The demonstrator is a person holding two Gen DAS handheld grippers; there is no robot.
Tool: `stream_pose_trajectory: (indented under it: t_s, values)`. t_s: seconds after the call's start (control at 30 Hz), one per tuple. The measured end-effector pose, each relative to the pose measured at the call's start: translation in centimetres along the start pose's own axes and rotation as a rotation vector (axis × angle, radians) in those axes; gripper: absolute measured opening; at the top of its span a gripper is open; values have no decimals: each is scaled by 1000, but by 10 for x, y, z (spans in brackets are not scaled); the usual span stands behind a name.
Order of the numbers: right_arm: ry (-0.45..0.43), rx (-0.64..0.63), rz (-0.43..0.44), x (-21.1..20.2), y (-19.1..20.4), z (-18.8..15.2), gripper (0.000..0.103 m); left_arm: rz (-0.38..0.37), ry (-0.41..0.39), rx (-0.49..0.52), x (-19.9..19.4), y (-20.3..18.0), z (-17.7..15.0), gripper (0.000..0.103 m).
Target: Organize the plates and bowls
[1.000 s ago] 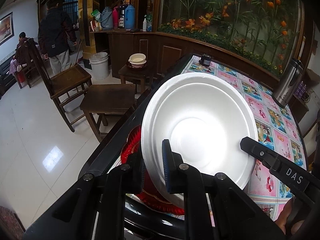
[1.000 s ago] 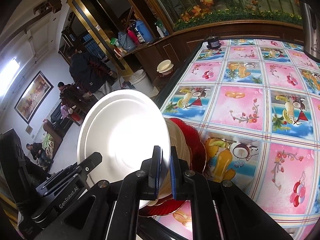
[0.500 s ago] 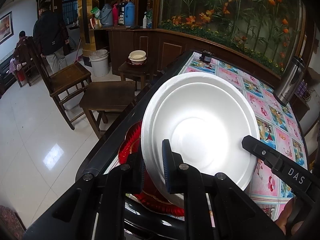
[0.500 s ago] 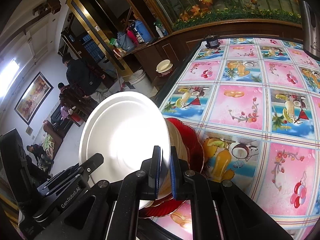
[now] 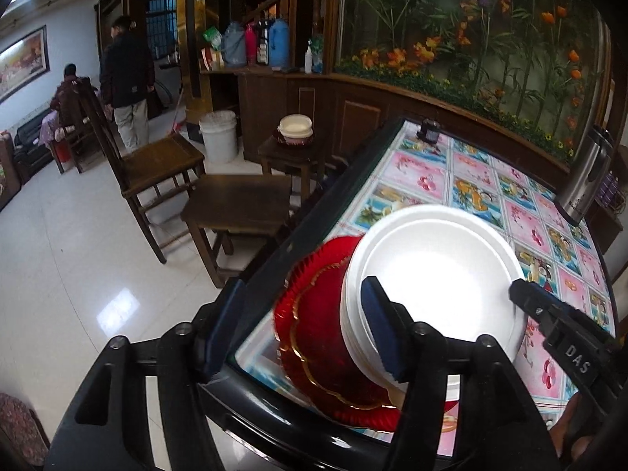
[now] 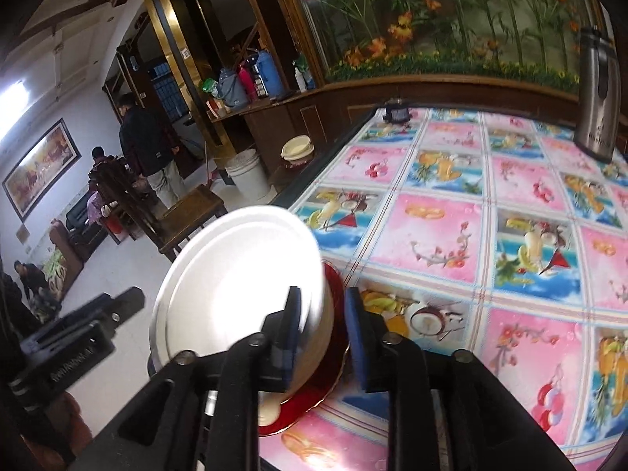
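A stack of white foam bowls (image 5: 435, 278) rests on red plates with gold scalloped rims (image 5: 318, 337) at the near left corner of the table. My left gripper (image 5: 298, 325) is open, its jaws wide apart on either side of the bowls' left rim, not pinching. My right gripper (image 6: 322, 333) is open too, its jaws around the right rim of the same white bowls (image 6: 239, 286), with the red plate (image 6: 325, 376) beneath. Each view shows the other gripper at the stack's far side.
The table wears a pink and blue fruit-print cloth (image 6: 451, 227). A steel flask (image 6: 596, 94) and a small dark jar (image 6: 396, 112) stand at the far edge. Wooden stools (image 5: 239, 204), a chair and a white bucket (image 5: 218, 135) stand on the floor left of the table.
Both grippers have opened and let go of the white bowls. The bowl stack has come down from its tilted, lifted pose onto the red plates.
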State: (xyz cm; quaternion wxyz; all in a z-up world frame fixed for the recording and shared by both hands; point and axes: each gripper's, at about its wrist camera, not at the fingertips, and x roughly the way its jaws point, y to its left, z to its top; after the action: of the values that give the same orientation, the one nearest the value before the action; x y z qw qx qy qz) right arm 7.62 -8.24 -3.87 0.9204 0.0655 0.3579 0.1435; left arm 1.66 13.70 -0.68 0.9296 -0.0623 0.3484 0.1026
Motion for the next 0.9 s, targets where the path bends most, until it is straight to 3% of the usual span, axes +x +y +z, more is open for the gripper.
stream_pose_trajectory:
  t_s: [0.1,0.2,0.23,0.3,0.4,0.5,0.63,0.77,0.9]
  values:
    - [-64,-23,-8,-15,-4,0,39,53,-80,6,-13,5,-2,72]
    - [-136,-18,5,-31,-13,0,43,88,-188,7,-31,6,-1,74]
    - [-149,-15,12,-34,-14,-1,44,96,-230,10,-38,6,-1,79]
    - [-184,-23,39,-43,-16,-4,44,104,-325,15,-56,3,-3,87]
    - [-247,-80,52,-57,-10,-10,45,121,-435,34,-80,-4,-5,91]
    - [-327,-148,57,-73,0,-19,54,97,-505,24,-97,-4,-5,103]
    - [-403,-192,68,-92,8,-24,63,74,-572,1,-111,1,-8,103]
    - [-430,-220,56,-101,12,-22,63,61,-637,7,-116,1,-16,103]
    - [-432,-215,52,-102,11,-21,63,69,-629,34,-114,-3,-16,103]
